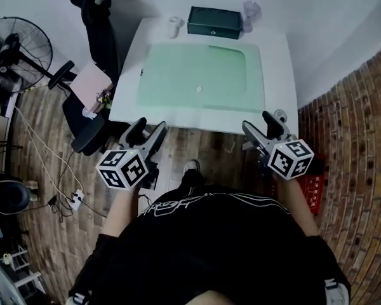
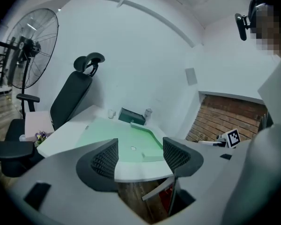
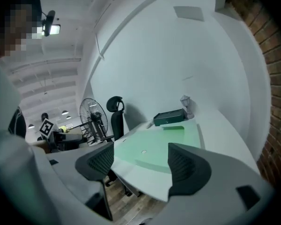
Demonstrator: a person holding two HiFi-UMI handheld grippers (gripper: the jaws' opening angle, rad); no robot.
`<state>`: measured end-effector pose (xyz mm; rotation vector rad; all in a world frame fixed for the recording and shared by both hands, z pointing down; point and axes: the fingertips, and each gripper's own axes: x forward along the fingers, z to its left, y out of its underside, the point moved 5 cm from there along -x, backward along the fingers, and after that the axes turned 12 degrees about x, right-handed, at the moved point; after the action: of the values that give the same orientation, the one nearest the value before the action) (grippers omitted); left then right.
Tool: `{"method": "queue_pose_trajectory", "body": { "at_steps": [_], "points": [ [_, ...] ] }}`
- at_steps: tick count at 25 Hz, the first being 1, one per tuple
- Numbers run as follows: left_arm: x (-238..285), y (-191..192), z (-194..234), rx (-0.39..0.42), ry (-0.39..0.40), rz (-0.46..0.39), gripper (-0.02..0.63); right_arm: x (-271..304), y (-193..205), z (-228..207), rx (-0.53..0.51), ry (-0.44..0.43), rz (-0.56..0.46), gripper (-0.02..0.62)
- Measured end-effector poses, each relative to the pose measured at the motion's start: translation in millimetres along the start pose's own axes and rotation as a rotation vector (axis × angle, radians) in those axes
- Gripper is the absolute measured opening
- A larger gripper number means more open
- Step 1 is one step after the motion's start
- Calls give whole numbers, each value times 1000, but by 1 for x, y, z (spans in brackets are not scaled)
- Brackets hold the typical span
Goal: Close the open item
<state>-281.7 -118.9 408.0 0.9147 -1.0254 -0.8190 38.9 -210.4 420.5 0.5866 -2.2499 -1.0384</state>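
— Scanning from the left, what is found?

— A fan [image 1: 16, 46] and a chair [image 1: 95, 18] are seen beside the table [image 1: 276, 75]; neither is touched. The left gripper [image 1: 147, 131] is held just short of the table's near edge. Its jaws are spread wide and nothing is held between them; only the table edge and the floor are seen through the gap.

— And on the table?

— A green mat [image 1: 200, 75] is laid across the middle, with a small white speck [image 1: 199, 88] on it. At the far edge a cup [image 1: 174, 25], a dark box [image 1: 214, 21] and a clear crumpled thing [image 1: 250, 10] are lined up. The box is judged to be the item meant, and it is well apart from both grippers. Whether its lid is raised cannot be told from these views.

— The right side?

— The right gripper [image 1: 259, 124] is held near the table's near right corner, its jaws likewise spread wide, with nothing gripped.

— How much is done?

— Nothing is judged to be done yet. The box is neither reached nor touched. A reach across the mat is left to be made, and then the lid is to be pressed down until it is shut.
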Motion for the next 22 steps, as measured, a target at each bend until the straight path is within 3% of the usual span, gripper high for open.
{"method": "queue_pose_trajectory", "body": {
  "at_steps": [12,22],
  "points": [
    [99,-24,79,-7,69,92,301,81,-17,-92,-28,359,46,359],
    [139,-19,115,16,94,148,299,118,-3,-148,-32,523,115,359]
  ]
}}
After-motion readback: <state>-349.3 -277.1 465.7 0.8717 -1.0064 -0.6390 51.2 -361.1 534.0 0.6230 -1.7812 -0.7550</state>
